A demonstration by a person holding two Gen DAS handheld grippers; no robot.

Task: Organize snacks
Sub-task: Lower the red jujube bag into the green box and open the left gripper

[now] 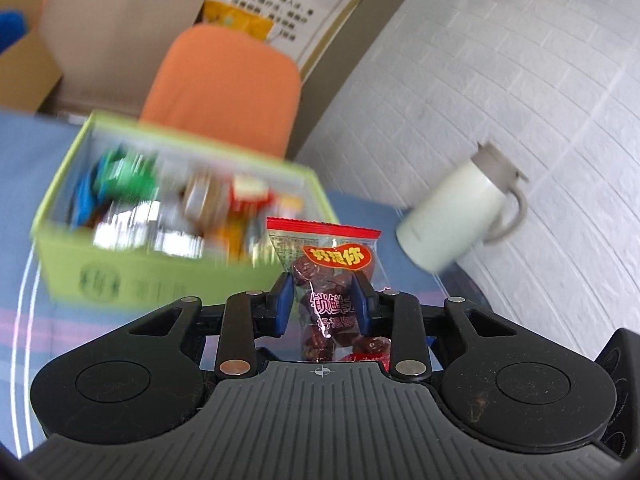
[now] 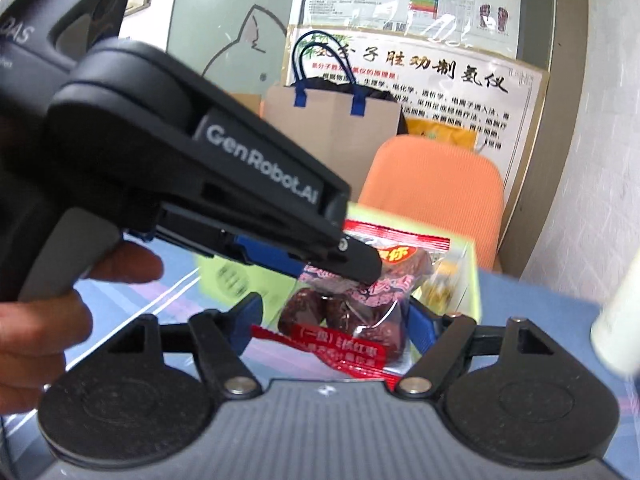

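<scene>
The left hand-held gripper (image 1: 323, 300) is clamped on a clear packet of red dates (image 1: 326, 276) with a red top seal, its blue pads (image 1: 281, 304) pressing the packet's sides and holding it upright, clear of the blue worktop (image 1: 24, 160).

From the right wrist view the same packet (image 2: 360, 308) lies between the blue fingers (image 2: 420, 326) of the right hand-held gripper (image 2: 334, 326), whose jaws stand fairly wide; the right finger sits against the packet's edge, but whether both fingers actually press on it I cannot tell. The left tool reaches in from the upper left there, with a person's hand (image 2: 44, 308) on its grip.

Just beyond the packet stands a light green box (image 1: 160, 276) crowded with wrapped snacks, blurred. A white mug with a lid (image 1: 460, 216) stands to the right on the worktop, near the pale wall. Behind the box is an orange chair (image 1: 224, 84), and farther back a brown paper bag with blue handles (image 1: 116, 28).
</scene>
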